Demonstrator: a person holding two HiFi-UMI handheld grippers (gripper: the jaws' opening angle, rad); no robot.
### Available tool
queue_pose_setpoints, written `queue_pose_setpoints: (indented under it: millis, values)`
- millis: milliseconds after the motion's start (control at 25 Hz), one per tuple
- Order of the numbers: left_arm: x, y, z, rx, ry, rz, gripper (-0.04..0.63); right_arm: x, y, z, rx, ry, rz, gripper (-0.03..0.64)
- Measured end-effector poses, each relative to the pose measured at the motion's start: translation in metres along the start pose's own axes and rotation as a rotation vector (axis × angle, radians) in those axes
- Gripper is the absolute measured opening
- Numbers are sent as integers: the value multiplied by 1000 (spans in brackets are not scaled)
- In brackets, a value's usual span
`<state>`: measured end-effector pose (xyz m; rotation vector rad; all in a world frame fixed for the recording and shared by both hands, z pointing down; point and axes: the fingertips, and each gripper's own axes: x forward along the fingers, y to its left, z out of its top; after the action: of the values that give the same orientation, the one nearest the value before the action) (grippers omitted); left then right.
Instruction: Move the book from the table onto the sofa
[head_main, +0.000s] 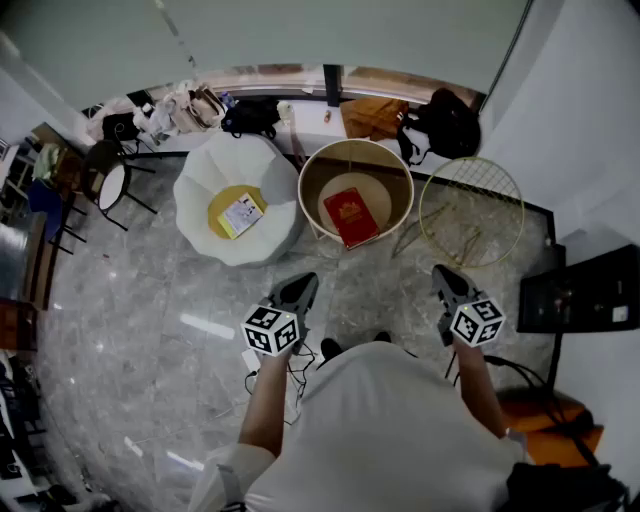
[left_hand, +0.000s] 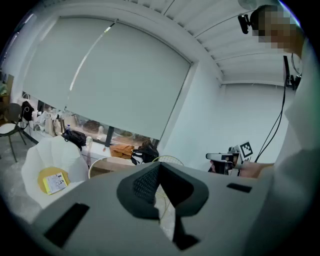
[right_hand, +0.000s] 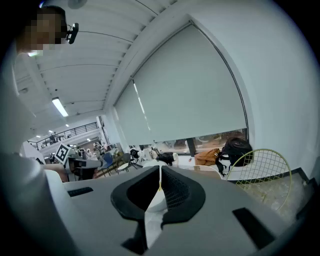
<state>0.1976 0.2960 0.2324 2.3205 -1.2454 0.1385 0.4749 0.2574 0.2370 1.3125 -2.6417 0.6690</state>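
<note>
A red book (head_main: 351, 215) lies flat on the round, wood-rimmed table (head_main: 324, 168) in the head view. To its left stands the white sofa chair (head_main: 200, 190) with a yellow cushion (head_main: 228, 197) and a small booklet (head_main: 242, 213) on it. My left gripper (head_main: 305, 281) hangs shut and empty in front of the table, short of the book. My right gripper (head_main: 443, 273) is shut and empty too, off to the book's right. The left gripper view shows the sofa chair (left_hand: 50, 155) and the table rim (left_hand: 102, 162); the book is hidden there.
A round yellow wire-mesh frame (head_main: 471, 210) stands right of the table. Bags (head_main: 445, 122) and clutter line the window sill behind. Chairs (head_main: 110, 180) stand at the left, and a black case (head_main: 585, 290) at the right. Marble floor (head_main: 150, 320) lies between me and the furniture.
</note>
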Motion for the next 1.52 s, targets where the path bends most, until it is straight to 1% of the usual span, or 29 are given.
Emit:
queue_pose_setpoints:
  millis: [360,720,960,1320,1520]
  values:
    - [-2,4,-3,-10,7,-11,2,3,5,-2,-8,6,-5,40]
    - [-8,15,-9,-18,25,-24,2,7,15,-11,17,13,-14,41]
    - [-19,27,-15,-24,44,-38,2,13,26,-21,50,13,-35,41]
    - [-42,49,-29,-25,78,-69,2,22,58,-44,66,19,-58,41]
    - [-51,60,-36,-30,89,-76,2,21,66,-57,84,25,-79,41]
